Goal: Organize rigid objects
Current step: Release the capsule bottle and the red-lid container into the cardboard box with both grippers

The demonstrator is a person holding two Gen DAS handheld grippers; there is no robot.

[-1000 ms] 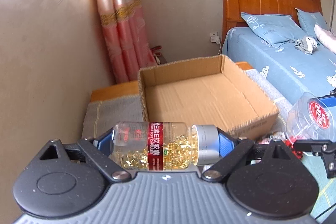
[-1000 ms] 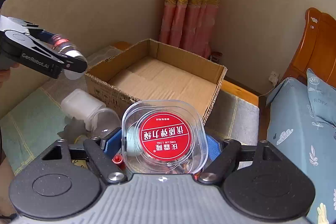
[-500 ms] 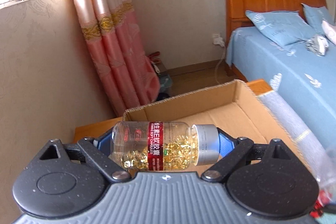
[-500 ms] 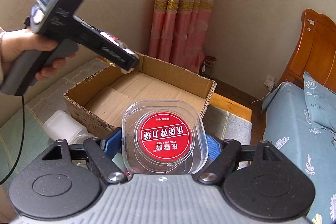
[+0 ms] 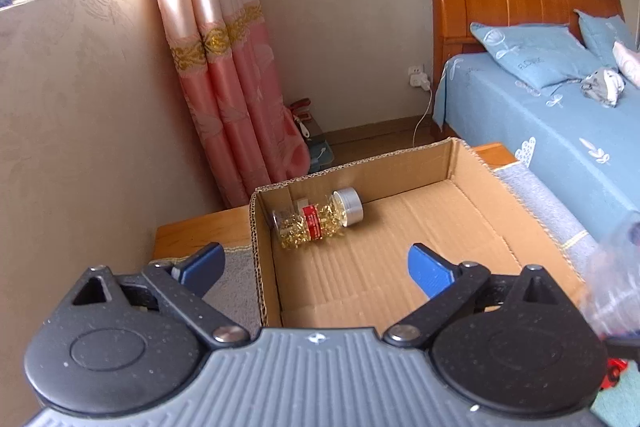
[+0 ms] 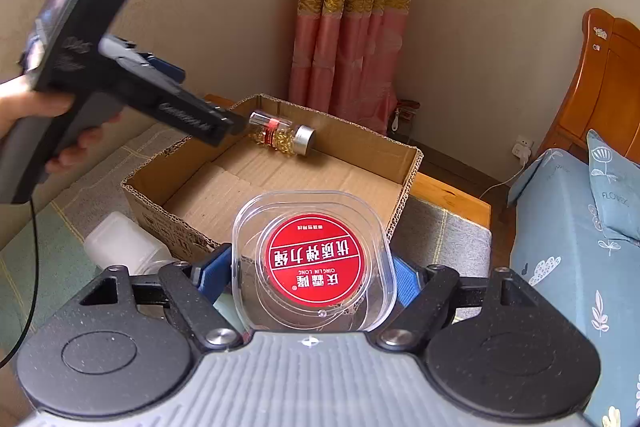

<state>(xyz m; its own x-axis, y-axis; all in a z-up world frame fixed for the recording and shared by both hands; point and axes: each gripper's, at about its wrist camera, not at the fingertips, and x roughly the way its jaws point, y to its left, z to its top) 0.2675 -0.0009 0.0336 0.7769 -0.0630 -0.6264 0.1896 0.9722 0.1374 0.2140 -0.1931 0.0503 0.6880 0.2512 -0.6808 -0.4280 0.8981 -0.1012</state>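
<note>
Left claw (image 5: 316,267) gapes wide above the boxed capsule bottle (image 5: 318,219), while right claw (image 6: 314,273) grips the clear tub (image 6: 314,261) for boxing.

The left wrist camera looks down over its fingers into the cardboard box (image 5: 400,247), close at 12 o'clock. The right wrist camera sits farther back, facing the same box (image 6: 288,167); both share the capsule bottle (image 5: 318,219) (image 6: 282,135).
</note>
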